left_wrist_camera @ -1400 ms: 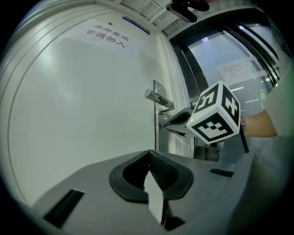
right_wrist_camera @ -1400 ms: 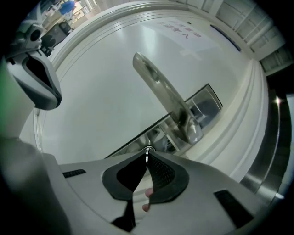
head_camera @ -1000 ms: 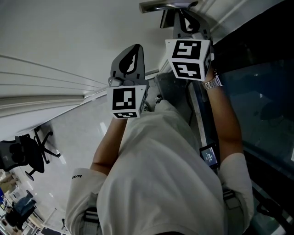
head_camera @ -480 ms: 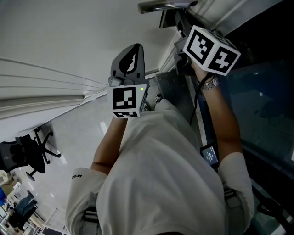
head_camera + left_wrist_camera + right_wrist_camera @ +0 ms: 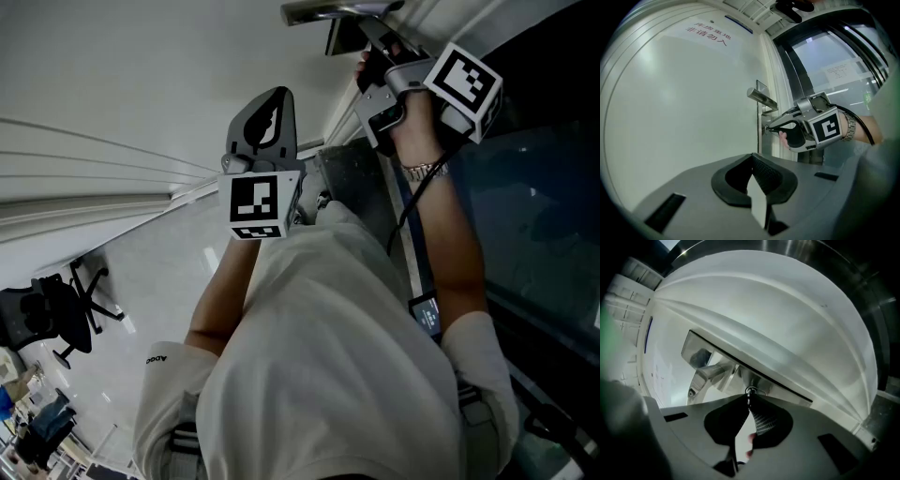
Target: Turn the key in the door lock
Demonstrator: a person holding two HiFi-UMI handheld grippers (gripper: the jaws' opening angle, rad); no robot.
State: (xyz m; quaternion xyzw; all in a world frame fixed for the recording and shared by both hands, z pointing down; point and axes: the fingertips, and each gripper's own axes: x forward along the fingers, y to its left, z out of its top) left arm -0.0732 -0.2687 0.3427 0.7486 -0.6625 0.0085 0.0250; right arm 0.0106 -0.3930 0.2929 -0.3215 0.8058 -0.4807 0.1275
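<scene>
The right tool (image 5: 769,129) is pinching the key (image 5: 749,395) between nearly closed jaws, and the key is sitting in the lock (image 5: 753,390). The door handle (image 5: 761,97) is jutting out just above the lock, leaving a narrow gap over the tool. The door edge (image 5: 758,140) is running right beside the lock. The left tool (image 5: 751,161) is hovering closed and empty, well back from the lock, with open room around it.

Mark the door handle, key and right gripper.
door handle (image 5: 761,98), left gripper view, middle of the lever.
key (image 5: 751,390), right gripper view, head at jaw tips.
right gripper (image 5: 768,129), left gripper view, between its fingertips.
</scene>
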